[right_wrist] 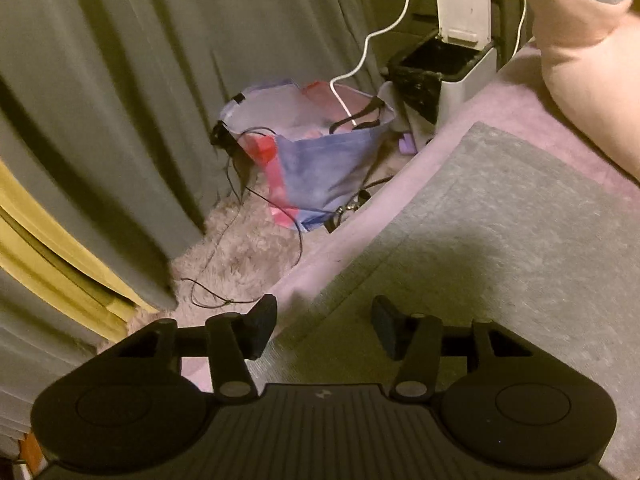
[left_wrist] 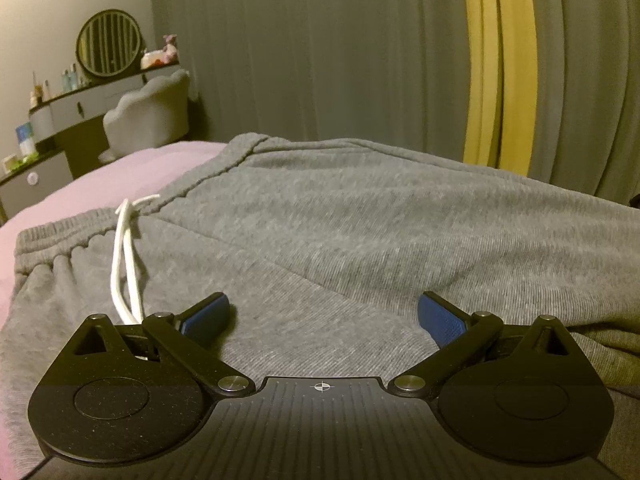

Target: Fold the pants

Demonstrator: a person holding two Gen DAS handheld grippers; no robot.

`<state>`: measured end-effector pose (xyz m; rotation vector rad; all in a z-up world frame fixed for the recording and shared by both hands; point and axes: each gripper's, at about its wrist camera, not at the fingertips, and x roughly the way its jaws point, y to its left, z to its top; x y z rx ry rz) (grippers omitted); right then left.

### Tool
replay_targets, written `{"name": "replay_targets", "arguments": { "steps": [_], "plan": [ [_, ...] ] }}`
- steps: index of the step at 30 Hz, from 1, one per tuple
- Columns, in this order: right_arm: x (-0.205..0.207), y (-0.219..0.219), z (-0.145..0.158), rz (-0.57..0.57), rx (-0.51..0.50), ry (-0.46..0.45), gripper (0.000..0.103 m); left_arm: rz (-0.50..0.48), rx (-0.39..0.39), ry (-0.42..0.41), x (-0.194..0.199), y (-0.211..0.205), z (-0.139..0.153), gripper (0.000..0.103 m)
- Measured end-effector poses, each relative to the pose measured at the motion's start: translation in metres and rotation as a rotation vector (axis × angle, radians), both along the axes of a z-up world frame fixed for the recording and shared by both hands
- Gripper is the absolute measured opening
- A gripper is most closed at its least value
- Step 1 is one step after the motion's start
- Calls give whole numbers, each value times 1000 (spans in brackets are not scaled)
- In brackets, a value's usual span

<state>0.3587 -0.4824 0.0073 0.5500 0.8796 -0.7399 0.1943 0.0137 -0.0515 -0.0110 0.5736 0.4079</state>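
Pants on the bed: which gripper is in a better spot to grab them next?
Probably the left. The left gripper sits low over the gray pants, jaws open, near the waistband and white drawstring. The right gripper is over the pants' edge by the bed side, empty.

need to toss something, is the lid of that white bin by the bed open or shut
Open. The white bin beside the bed has its lid flipped up, standing upright, and the dark liner inside shows.
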Motion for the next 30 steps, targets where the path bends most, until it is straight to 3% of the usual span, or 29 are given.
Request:
{"name": "replay_targets", "arguments": {
  "steps": [3,5,6,7,12,16,20,22,24,28,30],
  "plan": [
    [8,8,-6,29,-92,66,50,-3,-32,1,1,4,0,103],
    [7,10,-7,24,-146,95,22,-3,-45,2,1,5,0,103],
    [3,9,-5,26,-145,81,17,-2,-44,2,1,5,0,103],
    [-3,6,-1,13,-133,50,4,-3,-46,3,2,5,0,103],
    [-87,17,45,29,-138,-216,4,-18,-147,-18,4,20,1,103],
    [-215,46,70,-19,-113,-454,1,-19,-147,-22,2,19,2,103],
    [-307,72,50,-88,-75,-502,1,-25,-177,-39,-1,23,5,103],
    [-331,71,25,-118,-18,-461,0,-30,-182,-41,-3,23,8,103],
    [-345,67,14,-157,-48,-390,0,-32,-169,-45,-6,22,13,103],
    [-369,36,7,-222,136,-520,4,-46,-159,-94,-12,19,39,103],
    [-371,21,3,-266,189,-567,5,-77,-219,-154,-12,19,62,103]
  ]
}}
